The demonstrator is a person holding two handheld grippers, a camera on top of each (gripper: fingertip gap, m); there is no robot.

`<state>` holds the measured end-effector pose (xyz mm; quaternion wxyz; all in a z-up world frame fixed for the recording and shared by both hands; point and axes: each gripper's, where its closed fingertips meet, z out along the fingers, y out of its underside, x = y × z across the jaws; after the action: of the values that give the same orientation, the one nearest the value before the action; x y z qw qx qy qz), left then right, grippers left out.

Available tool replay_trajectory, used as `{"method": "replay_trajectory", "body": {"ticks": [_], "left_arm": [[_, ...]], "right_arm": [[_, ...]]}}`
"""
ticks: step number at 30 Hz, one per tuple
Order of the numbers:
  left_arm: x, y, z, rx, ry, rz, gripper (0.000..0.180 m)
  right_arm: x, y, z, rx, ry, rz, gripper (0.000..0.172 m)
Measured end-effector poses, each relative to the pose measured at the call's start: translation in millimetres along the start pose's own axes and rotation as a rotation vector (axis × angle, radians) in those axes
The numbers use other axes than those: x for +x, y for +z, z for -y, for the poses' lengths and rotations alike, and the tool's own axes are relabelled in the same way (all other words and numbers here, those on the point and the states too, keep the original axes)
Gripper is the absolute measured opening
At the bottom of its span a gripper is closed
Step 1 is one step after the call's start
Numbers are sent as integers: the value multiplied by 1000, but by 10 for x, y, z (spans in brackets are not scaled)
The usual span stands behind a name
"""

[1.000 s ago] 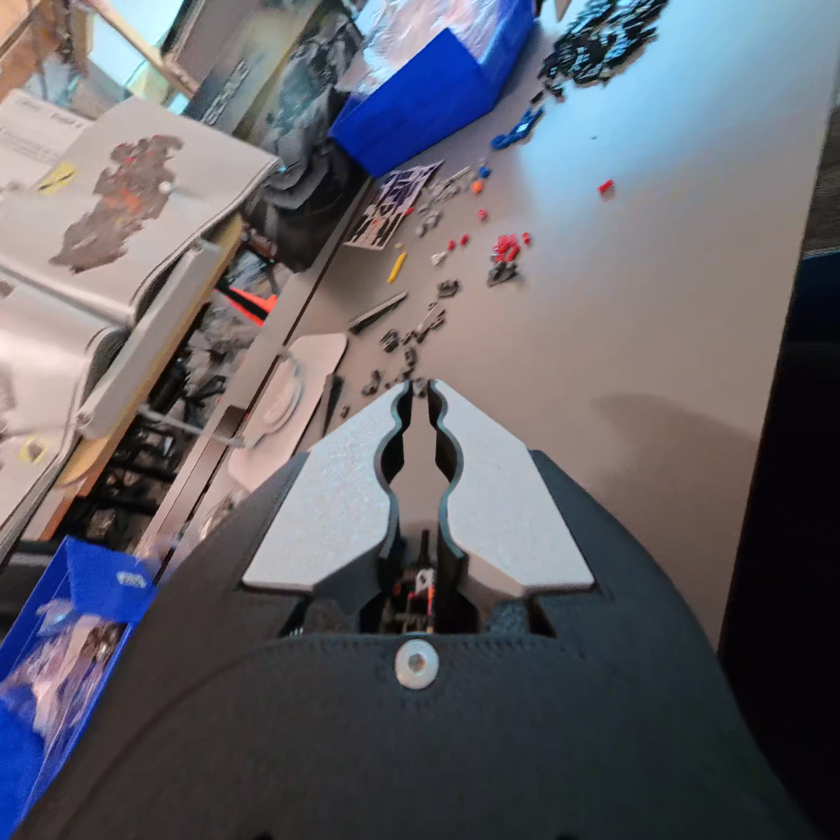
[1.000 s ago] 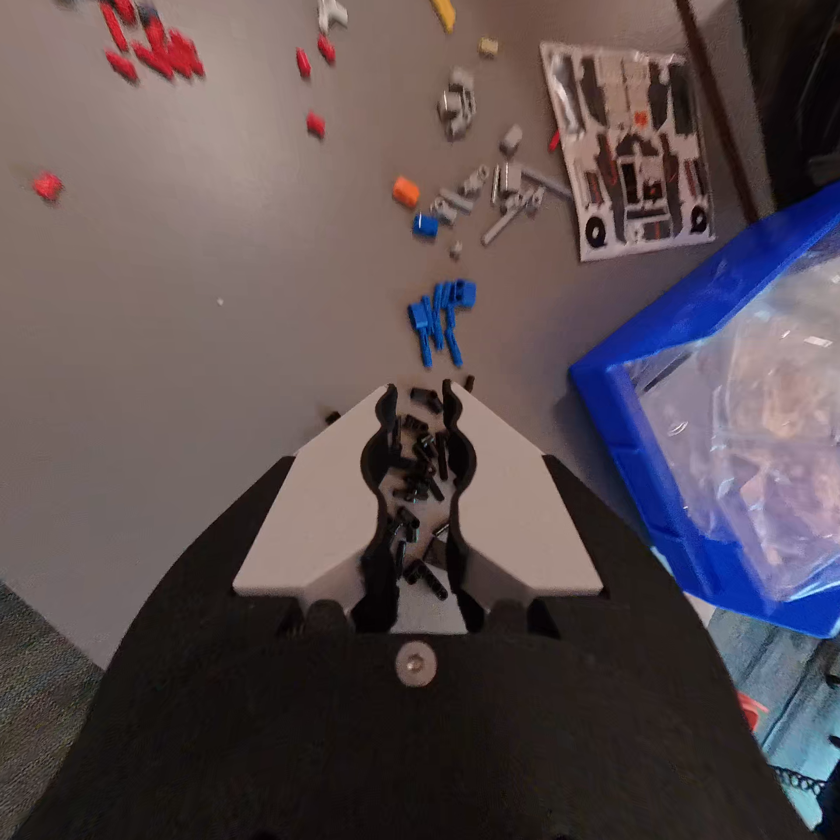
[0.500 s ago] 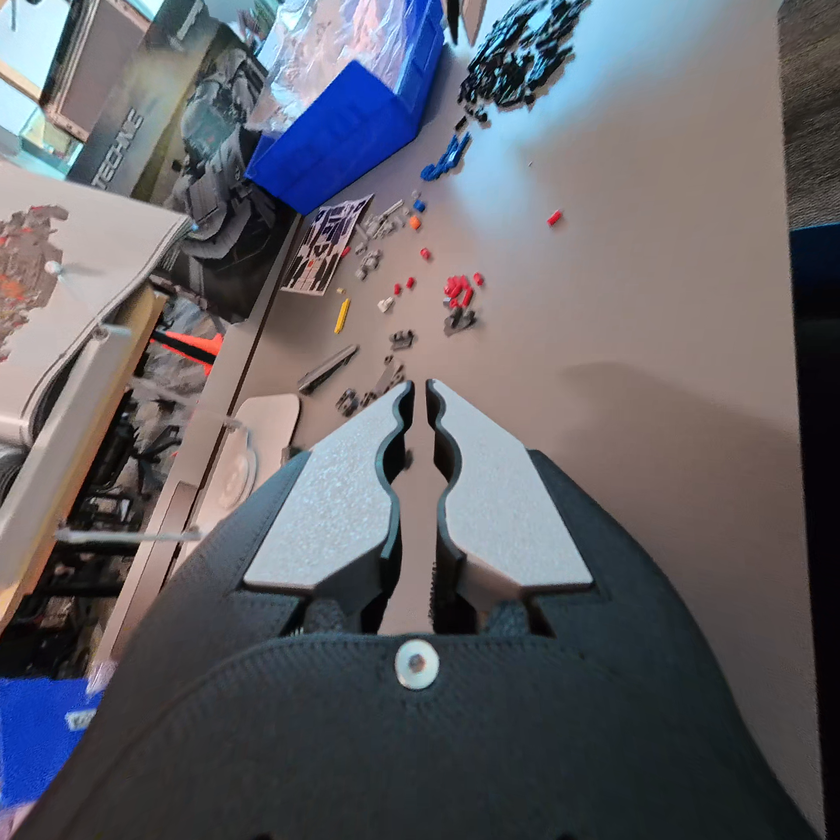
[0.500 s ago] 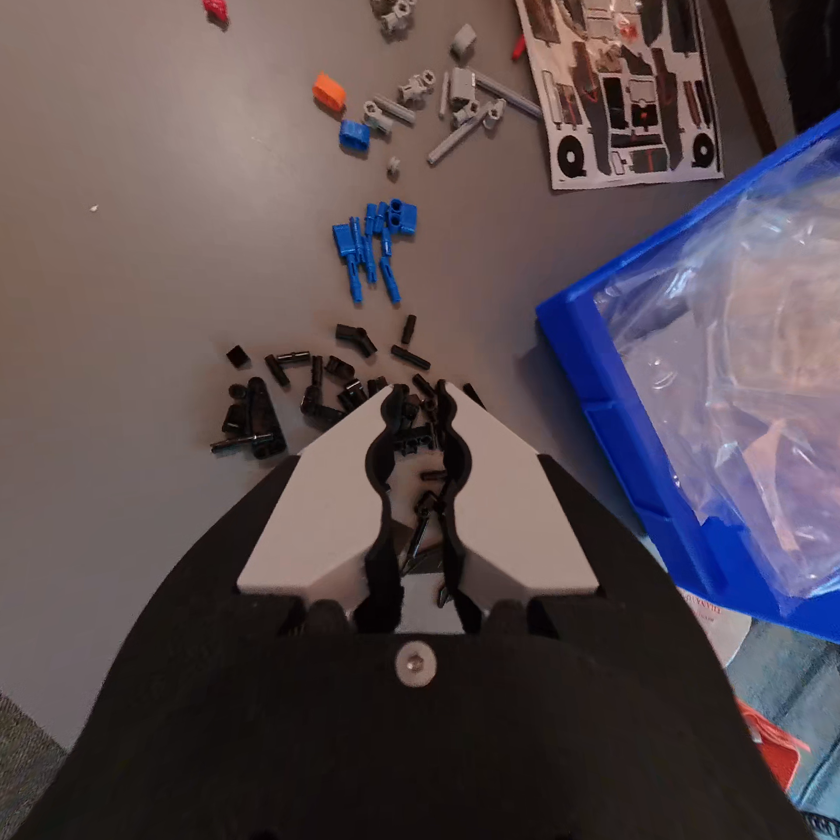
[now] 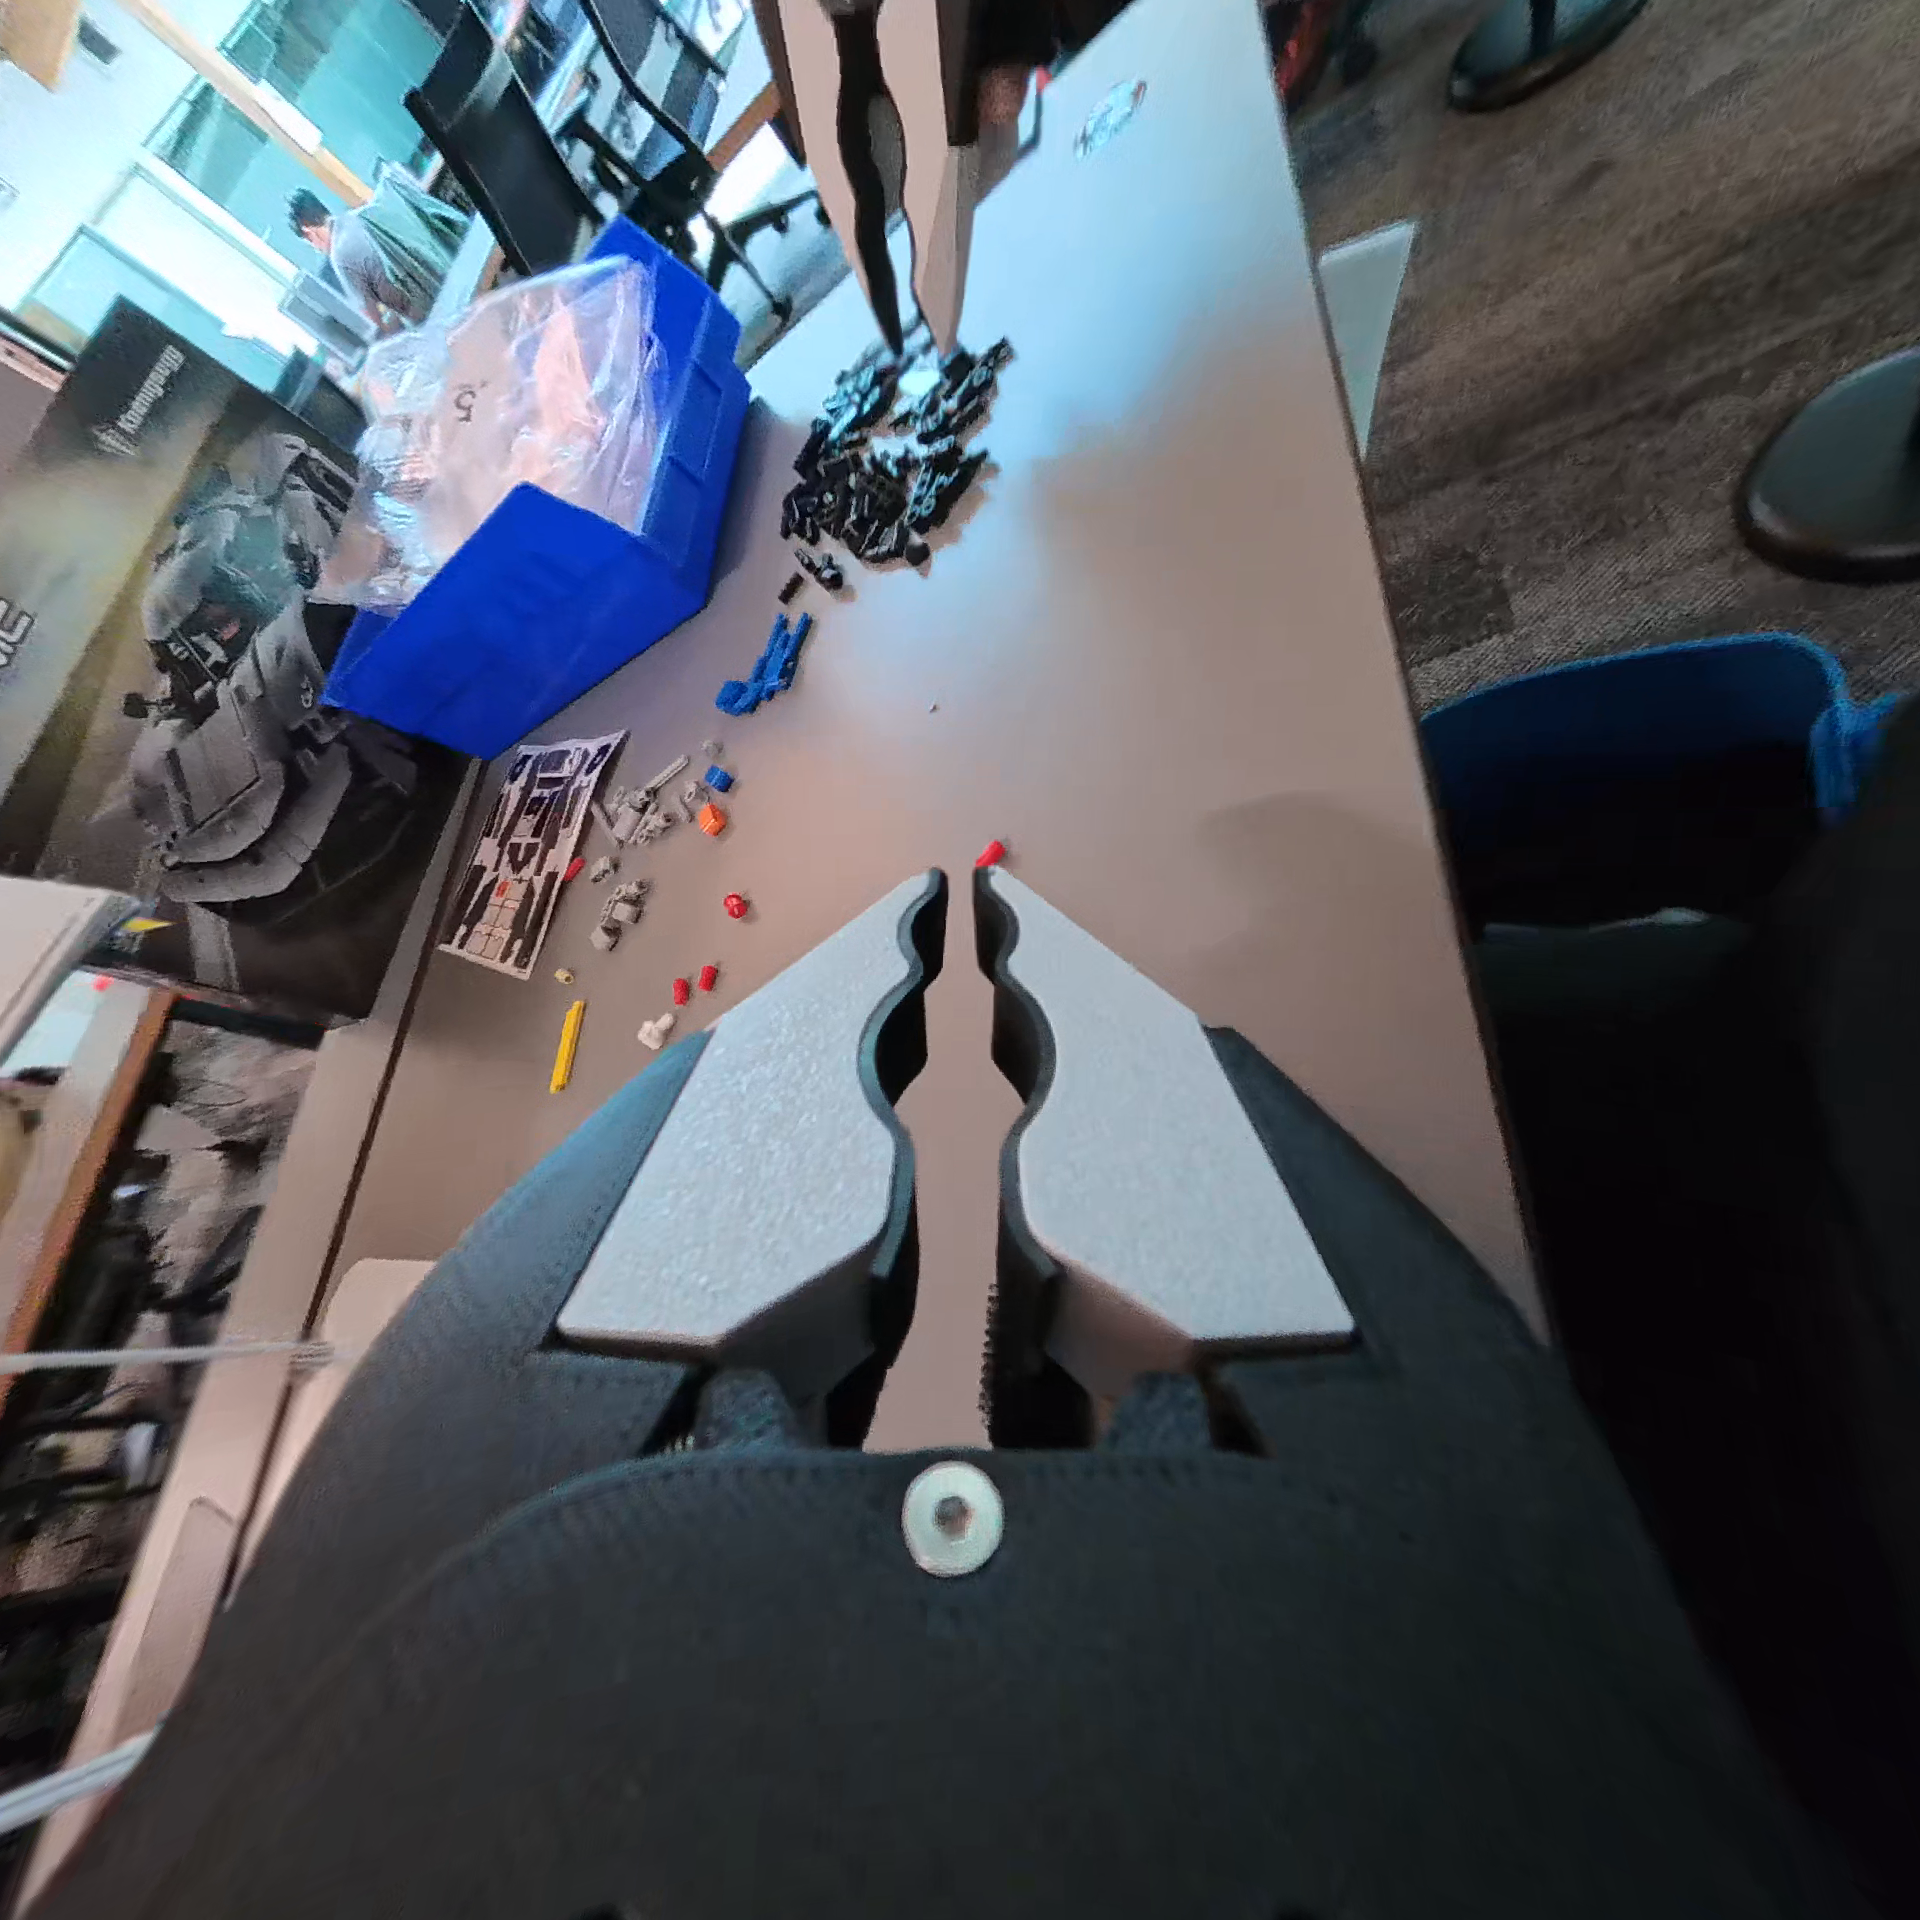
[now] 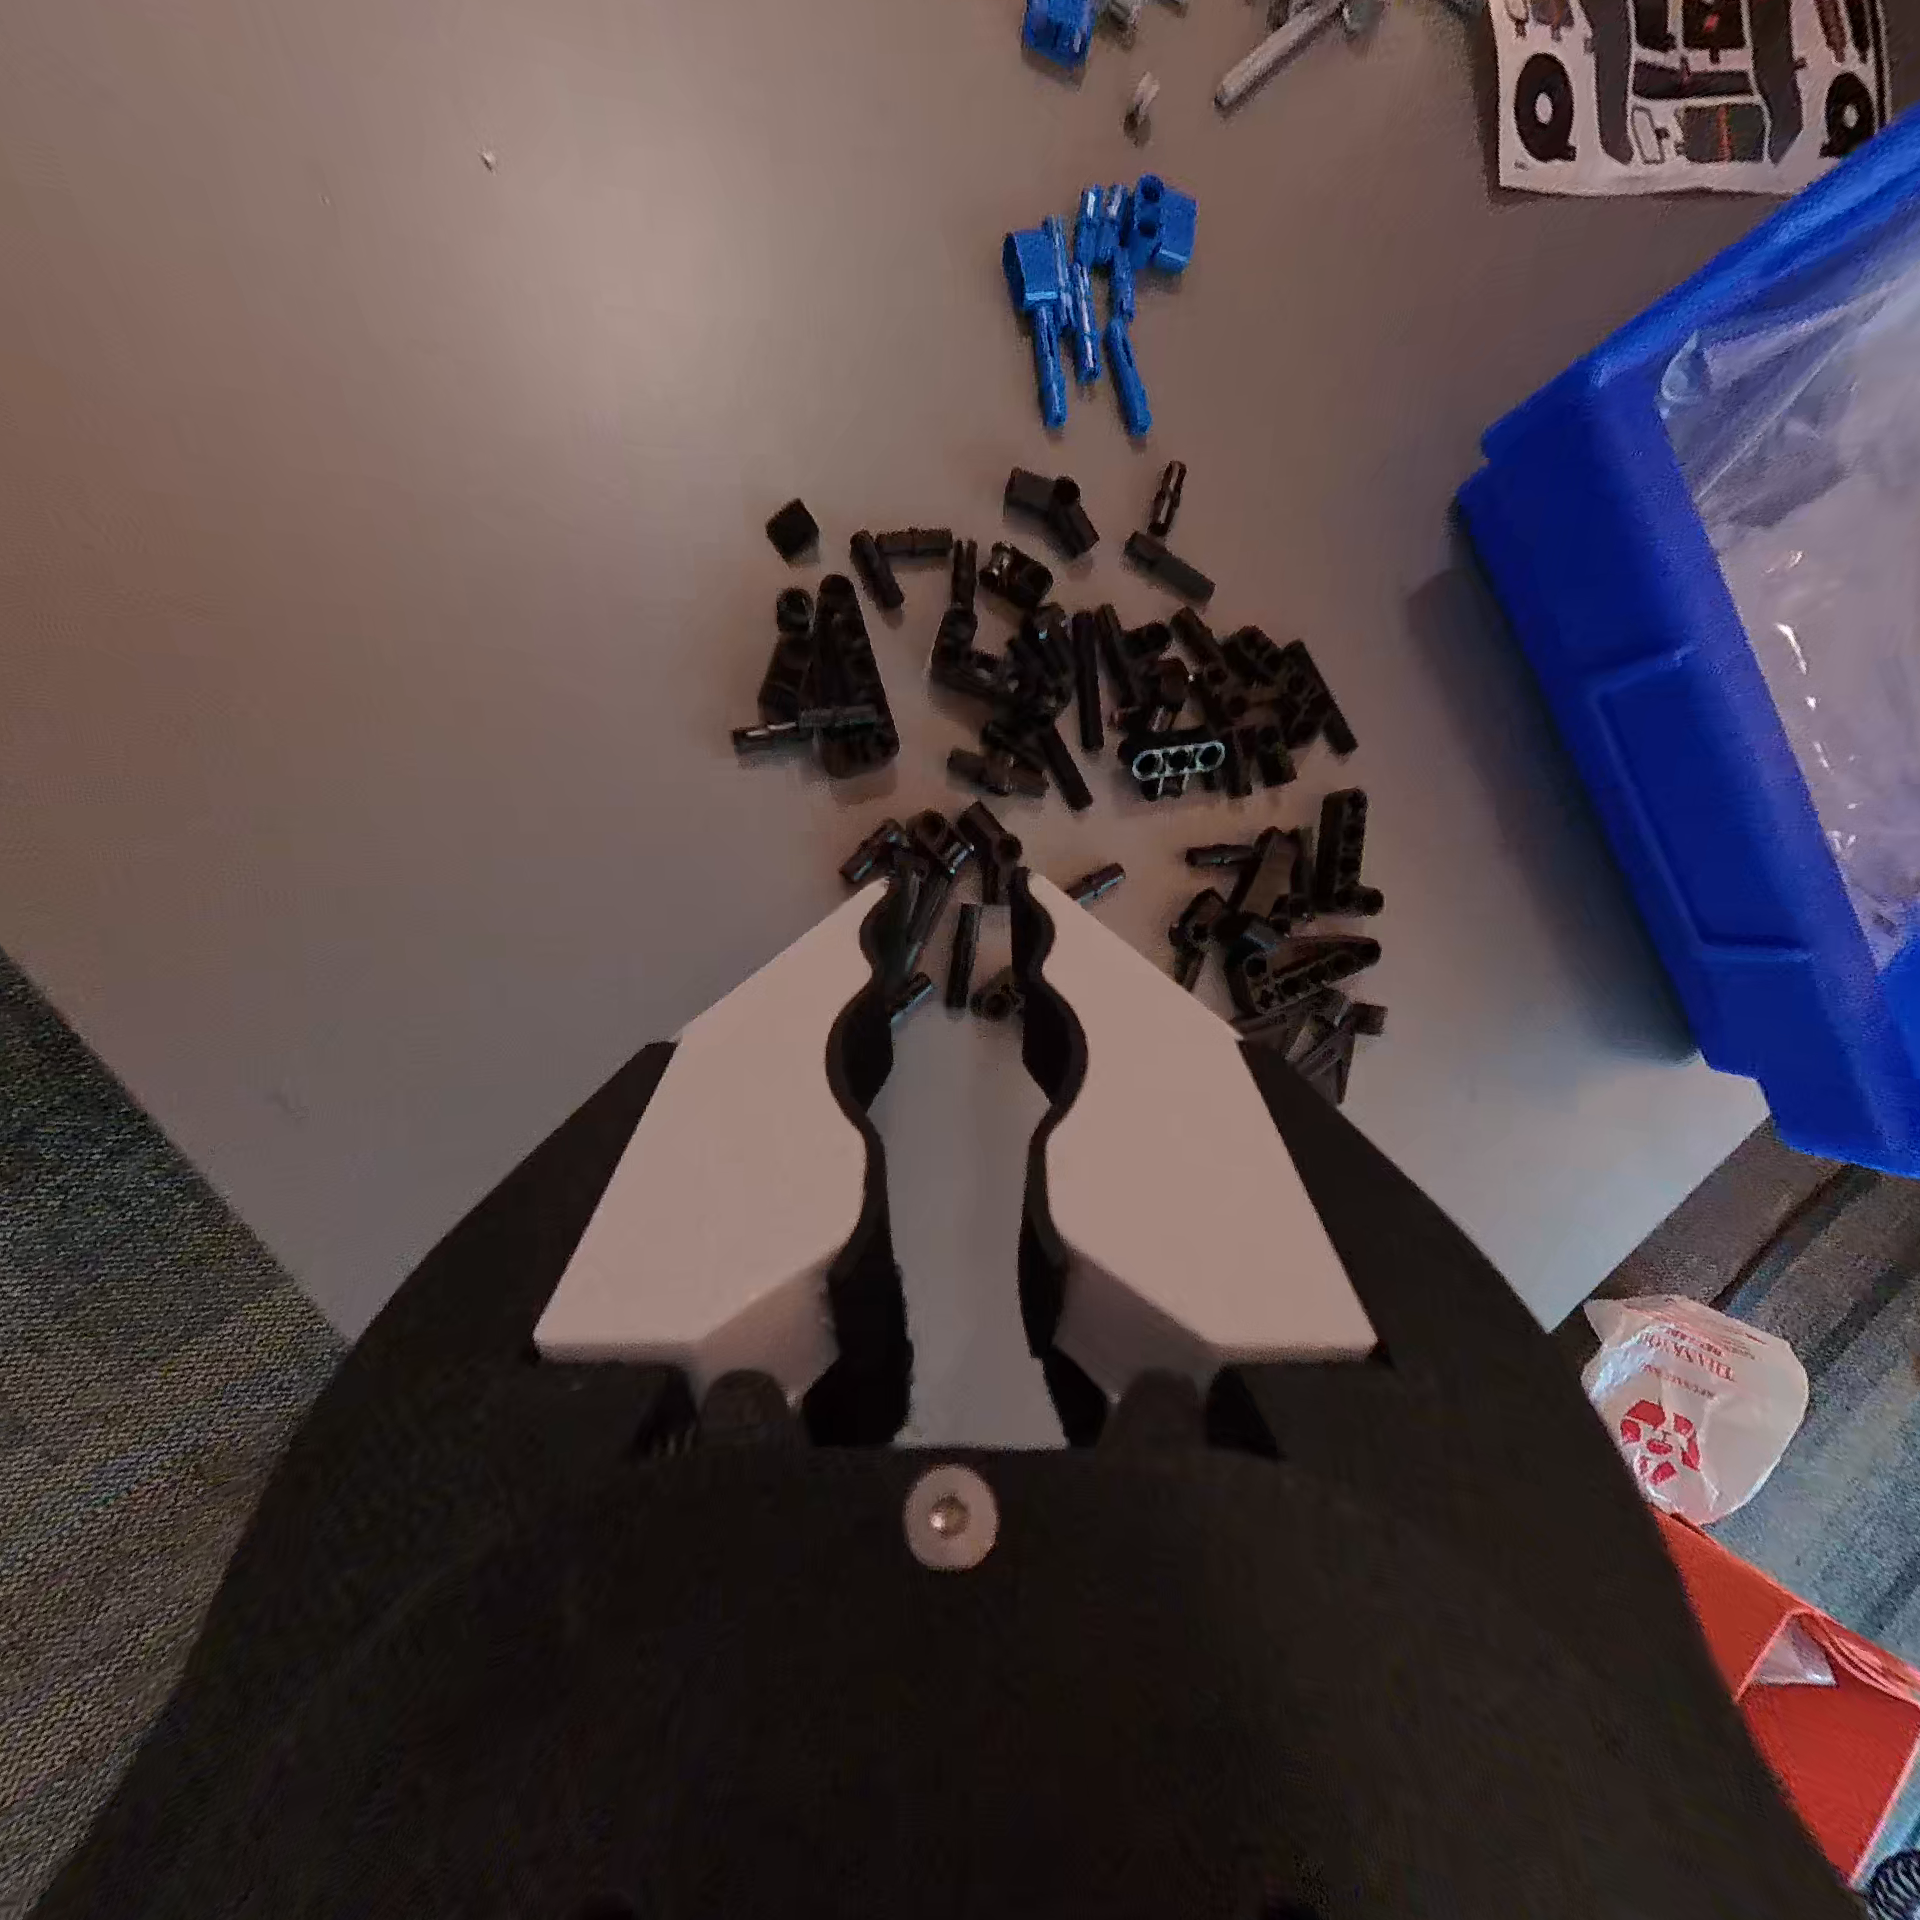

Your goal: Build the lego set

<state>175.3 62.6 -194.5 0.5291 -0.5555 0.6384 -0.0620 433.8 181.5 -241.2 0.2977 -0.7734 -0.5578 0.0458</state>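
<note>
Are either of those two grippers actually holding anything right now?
No. The left gripper is nearly shut on nothing above the table; the right gripper hangs open over loose black pieces.
</note>
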Motion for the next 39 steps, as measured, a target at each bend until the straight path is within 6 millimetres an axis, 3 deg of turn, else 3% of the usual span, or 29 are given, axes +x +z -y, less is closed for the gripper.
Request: {"method": "replay_trajectory", "body": {"ticks": [4,8,14,24,39], "left_arm": [[8,245,-121,-64,54,3,2],[-15,339,-167,-77,43,-4,1],[-10,417,-315,-112,29,-14,0],[15,473,-396,-131,14,-28,0],[0,479,-434,-146,16,-17,0]], "right_arm": [[76,75,-103,4,21,-11,12],[125,76,-159,11,35,0,13],[-73,21,-86,73,22,86,10],[-122,165,-88,38,3,89,4],[-131,184,-126,55,58,97,4]]}}
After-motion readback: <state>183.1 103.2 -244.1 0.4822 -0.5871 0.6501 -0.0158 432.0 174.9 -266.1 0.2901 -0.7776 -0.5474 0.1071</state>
